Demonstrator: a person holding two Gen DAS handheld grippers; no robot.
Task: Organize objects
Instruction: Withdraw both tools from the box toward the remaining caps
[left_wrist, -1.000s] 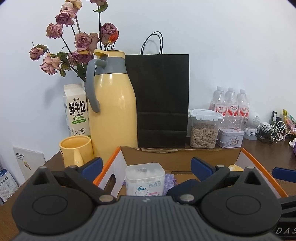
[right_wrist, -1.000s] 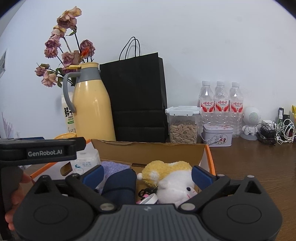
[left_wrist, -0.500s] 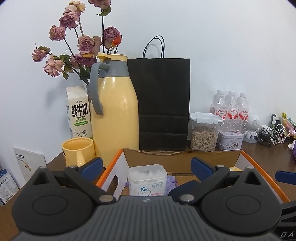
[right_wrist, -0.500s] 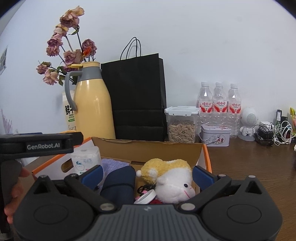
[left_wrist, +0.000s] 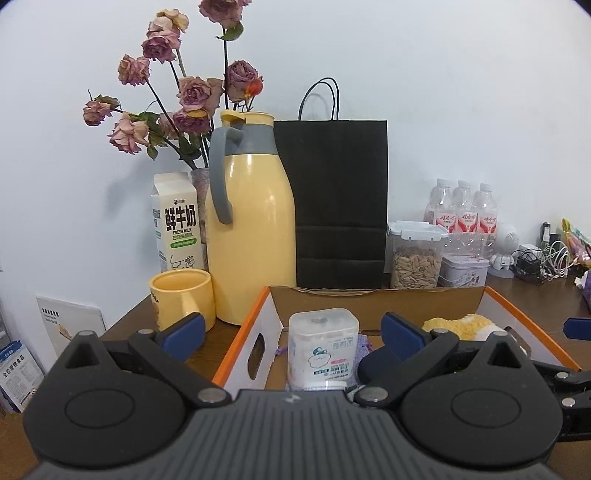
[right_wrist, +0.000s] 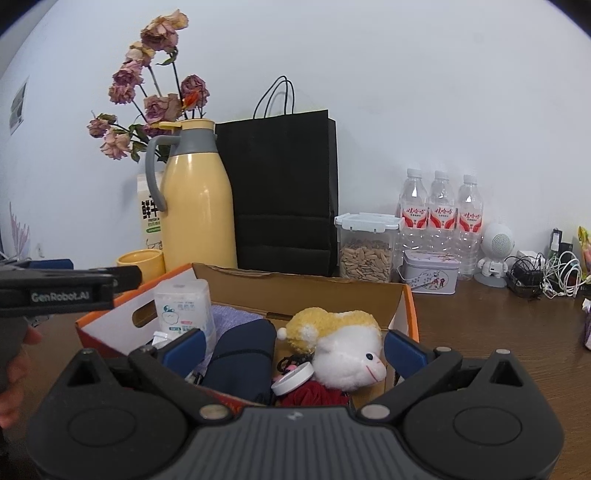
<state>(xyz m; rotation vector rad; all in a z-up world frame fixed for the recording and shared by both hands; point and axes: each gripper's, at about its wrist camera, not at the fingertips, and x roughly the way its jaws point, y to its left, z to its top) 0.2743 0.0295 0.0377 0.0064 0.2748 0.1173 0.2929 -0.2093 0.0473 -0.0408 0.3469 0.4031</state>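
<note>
Both tongs are held released and empty above the near side of the cardboard box (right_wrist: 306, 288).

Left tongs (left_wrist: 291, 332) are spread wide, with the white cotton-swab tub (left_wrist: 323, 347) seen between the blue pads (left_wrist: 183, 332) but not touched. Right tongs (right_wrist: 293, 349) are likewise spread over the box, nothing being gripped. Inside the box, the tub is stood upright at the left end, a dark blue pouch (right_wrist: 240, 358) is laid in the middle, and a plush sheep (right_wrist: 347, 350) with a yellow cap is set at the right end. Along the far edge of the worktop (right_wrist: 498, 332) a yellow flask (right_wrist: 197, 206), a black paper bag (right_wrist: 280, 192), a seed jar (right_wrist: 365, 247) and 3 water bottles (right_wrist: 441, 214) are lined up. A yellow mug (left_wrist: 183, 299) is placed near the left edge.
</note>
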